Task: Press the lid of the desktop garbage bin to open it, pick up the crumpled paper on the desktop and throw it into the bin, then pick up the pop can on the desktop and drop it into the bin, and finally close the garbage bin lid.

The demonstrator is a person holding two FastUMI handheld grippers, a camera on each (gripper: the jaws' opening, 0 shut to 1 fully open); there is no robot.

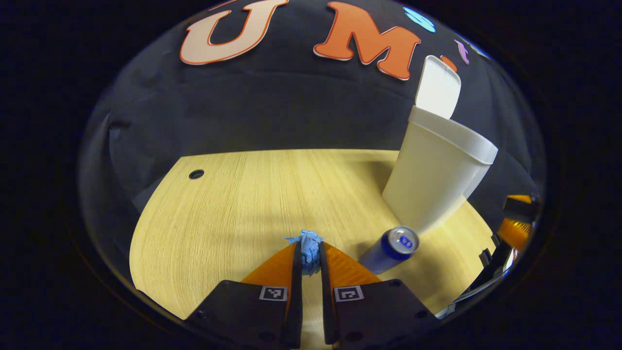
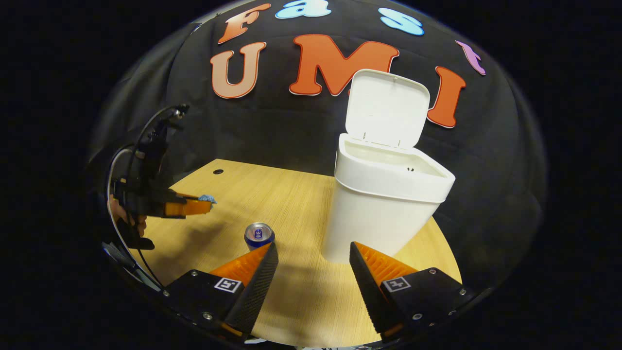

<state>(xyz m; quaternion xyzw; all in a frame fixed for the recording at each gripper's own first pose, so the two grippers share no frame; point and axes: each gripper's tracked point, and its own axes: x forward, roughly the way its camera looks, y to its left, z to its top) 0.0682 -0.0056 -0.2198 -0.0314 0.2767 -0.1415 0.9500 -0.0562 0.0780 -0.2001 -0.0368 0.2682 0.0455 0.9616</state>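
Two grippers are seen over a wooden desk (image 2: 291, 204), and things are taken here from largest to smallest. A white bin (image 2: 384, 204) is stood toward the back of the desk, with its lid (image 2: 387, 107) swung up and the mouth left open. In the left gripper view the bin (image 1: 432, 175) is placed ahead and to the right of the fingers, well apart from them. A blue can (image 2: 259, 235) is stood upright on the desk, just beside the bin's near side; in the left gripper view the can (image 1: 391, 249) is found close to the right of the jaws.

The left gripper (image 1: 310, 255) is clenched on a small wad of blue paper (image 1: 308, 247), which is pinched between both fingers and appears to be held above the desk. From the right gripper view, the left gripper (image 2: 204, 203) is seen off to the left, with the paper (image 2: 208, 198) at its tip.

The right gripper (image 2: 313, 262) is held wide and empty, low over the desk between can and bin.

The coming move is judged to be a carry rightward and upward to the bin's mouth. The inside of the bin is largely hidden, and the paper's height over the desk cannot be told exactly.
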